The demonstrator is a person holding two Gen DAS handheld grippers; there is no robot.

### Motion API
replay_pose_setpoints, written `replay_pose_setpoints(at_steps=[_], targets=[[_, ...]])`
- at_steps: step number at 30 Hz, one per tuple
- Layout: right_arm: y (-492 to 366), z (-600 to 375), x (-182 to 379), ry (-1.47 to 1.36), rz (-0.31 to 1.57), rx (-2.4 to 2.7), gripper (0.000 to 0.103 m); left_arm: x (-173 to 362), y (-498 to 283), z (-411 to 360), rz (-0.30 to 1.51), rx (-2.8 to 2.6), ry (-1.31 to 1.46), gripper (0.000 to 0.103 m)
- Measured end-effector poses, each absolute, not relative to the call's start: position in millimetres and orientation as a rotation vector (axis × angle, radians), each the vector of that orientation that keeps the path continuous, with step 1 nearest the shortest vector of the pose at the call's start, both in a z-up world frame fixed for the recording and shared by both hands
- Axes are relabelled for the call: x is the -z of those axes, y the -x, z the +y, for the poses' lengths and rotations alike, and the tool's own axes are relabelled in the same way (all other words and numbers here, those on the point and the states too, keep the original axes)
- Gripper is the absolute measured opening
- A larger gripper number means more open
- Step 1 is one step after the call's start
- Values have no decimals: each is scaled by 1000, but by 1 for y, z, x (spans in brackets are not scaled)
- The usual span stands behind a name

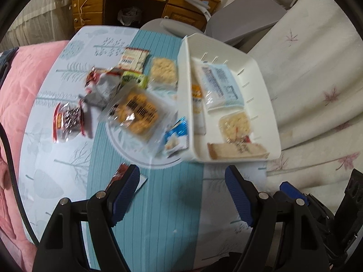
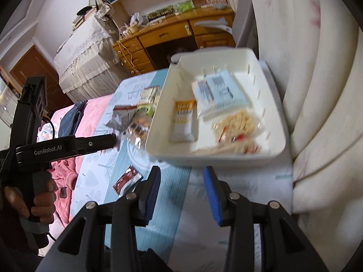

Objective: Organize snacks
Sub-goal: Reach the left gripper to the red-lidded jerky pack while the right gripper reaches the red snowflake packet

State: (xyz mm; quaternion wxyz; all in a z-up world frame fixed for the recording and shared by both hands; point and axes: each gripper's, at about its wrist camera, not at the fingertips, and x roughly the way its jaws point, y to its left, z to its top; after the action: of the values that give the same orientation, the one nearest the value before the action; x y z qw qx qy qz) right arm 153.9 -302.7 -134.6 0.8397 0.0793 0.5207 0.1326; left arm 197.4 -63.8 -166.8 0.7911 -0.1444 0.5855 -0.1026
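Blue-padded fingers of both grippers are sitting closest in each view, both empty. Left gripper (image 1: 182, 181) is standing wide with only bare blue-patterned surface (image 1: 168, 204) between the pads. Right gripper (image 2: 181, 182) is standing at a narrower gap, nothing between the pads, hovering just short of the white bin's (image 2: 270, 149) near wall.

Bin is already holding several packets: a light-blue one (image 2: 220, 90), an orange-and-white bar (image 2: 183, 122), a clear cracker pack (image 2: 238, 120) and a tan one at the near wall. Looks like a drop-off is just finished on the right side, so the step in hand is picking the next loose snack.

Loose pile is lying left of the bin: big cracker pack (image 1: 138, 113), blue-white sachet (image 1: 177, 133) touching the bin wall, red-and-silver pack (image 1: 68, 122), a few more behind, blurred. Small red sachet (image 1: 119, 176) is lying just beside the left gripper's left finger, nearest candidate.

Next move probably calls for shifting left over that sachet and straddling it. It's flat and thin, so pads need to go right down to the surface before pinching.
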Motion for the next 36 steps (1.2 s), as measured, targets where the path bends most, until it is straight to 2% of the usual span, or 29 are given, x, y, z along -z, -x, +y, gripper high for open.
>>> replay_pose_setpoints(at_steps=[10,17,27,31,36], targets=[[-129,-256,164,-271,1225,-209,41,183,-181,-4,1322,228,281,76],[-118,-216,179,-365,1259,-154,49,186,-174,43,1314,245,167,76],[-110,-162,212,-520,1305,-73,50,187,-182,89,1290,315,-24,76],[-113,-139,221,-523,1313,-40,60,192,-195,101,1290,347,-126,76],[-123,-117,232,-502,1324,-6,61,201,-215,106,1280,380,-208,76]])
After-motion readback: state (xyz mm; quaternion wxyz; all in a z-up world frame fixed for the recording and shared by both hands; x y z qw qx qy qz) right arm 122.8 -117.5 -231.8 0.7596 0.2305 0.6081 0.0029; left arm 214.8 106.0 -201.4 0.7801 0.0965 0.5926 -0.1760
